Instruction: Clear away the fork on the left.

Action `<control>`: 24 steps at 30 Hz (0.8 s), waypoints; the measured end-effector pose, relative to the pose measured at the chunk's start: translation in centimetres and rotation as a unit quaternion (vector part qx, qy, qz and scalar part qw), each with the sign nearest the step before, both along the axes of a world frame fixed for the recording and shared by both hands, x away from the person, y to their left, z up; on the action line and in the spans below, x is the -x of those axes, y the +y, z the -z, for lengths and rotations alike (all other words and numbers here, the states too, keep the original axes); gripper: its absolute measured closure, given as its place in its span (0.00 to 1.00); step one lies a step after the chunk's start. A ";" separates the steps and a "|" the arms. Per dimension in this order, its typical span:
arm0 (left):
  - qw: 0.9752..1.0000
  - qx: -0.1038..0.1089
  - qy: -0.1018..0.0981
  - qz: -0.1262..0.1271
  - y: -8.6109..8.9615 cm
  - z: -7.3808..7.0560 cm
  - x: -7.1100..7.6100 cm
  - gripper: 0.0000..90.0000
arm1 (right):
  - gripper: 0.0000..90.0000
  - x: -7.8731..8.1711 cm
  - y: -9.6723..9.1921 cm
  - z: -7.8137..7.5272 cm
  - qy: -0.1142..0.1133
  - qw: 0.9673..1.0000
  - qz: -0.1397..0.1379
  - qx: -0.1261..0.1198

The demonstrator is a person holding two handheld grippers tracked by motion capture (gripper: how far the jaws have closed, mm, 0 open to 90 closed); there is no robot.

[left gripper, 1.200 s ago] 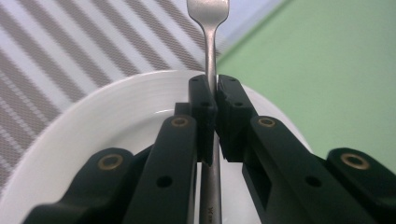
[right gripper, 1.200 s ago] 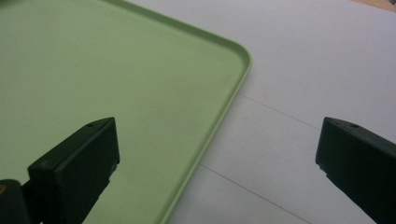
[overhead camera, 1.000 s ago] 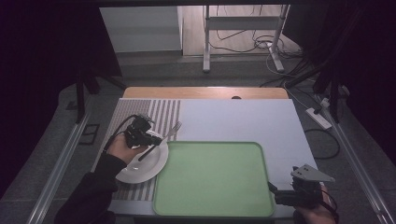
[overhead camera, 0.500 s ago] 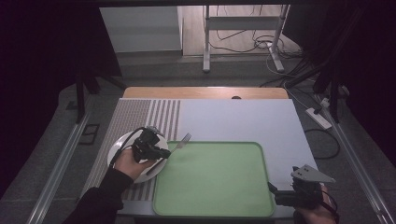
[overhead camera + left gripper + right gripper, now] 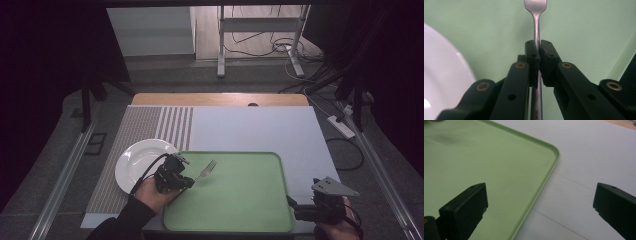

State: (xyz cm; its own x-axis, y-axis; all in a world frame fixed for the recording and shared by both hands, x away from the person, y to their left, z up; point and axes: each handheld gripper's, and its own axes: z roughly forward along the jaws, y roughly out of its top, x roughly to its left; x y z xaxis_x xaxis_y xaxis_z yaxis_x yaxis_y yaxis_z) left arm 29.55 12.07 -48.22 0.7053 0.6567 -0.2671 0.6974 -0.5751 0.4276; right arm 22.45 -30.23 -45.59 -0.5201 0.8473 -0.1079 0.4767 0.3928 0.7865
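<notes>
Fork (image 5: 537, 37) rides clamped by its handle in the left gripper (image 5: 186, 181), lower left, over the green tray (image 5: 250, 220); next comes lowering and releasing it; right gripper (image 5: 291, 206) waits wide apart.

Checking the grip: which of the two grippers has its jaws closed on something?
The left gripper, clamped on the fork handle over the green tray; the right gripper is wide open, holding nothing.

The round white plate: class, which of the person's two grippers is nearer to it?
Left. The left gripper, gripping a metal fork, is just beside the round white plate at its right edge. The right gripper sits across the green tray, at its near right corner.
</notes>
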 end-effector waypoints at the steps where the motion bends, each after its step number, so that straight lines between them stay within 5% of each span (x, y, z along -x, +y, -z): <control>1: 1.000 -0.003 0.001 0.002 -0.3 0.3 0.1 0.95 | 0.00 0.0 0.0 0.0 0.000 1.000 0.000 0.000; 11: 0.999 -0.035 0.009 0.019 -2.1 2.4 0.4 0.93 | 0.00 0.0 0.0 0.0 0.000 1.000 0.000 0.000; 16: 1.000 -0.014 -0.014 0.023 -2.2 1.7 0.5 0.87 | 0.00 0.0 0.0 0.0 0.001 1.000 -0.001 -0.002; 20: 0.999 -0.002 -0.021 0.033 -3.0 1.5 0.2 0.99 | 0.00 0.0 0.0 0.0 0.001 1.000 -0.001 0.000; 24: 0.999 -0.011 -0.019 0.045 -4.2 2.0 -0.1 0.99 | 0.00 0.0 0.0 0.0 0.001 1.000 0.000 0.000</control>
State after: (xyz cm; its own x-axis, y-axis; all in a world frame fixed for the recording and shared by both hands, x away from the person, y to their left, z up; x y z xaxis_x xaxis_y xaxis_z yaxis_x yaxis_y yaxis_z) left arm 29.62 7.83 -50.22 0.7710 0.5954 -0.2260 0.6262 -0.6441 0.4394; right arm 22.49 -30.22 -45.59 -0.5199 0.8474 -0.1078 0.4776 0.3930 0.7858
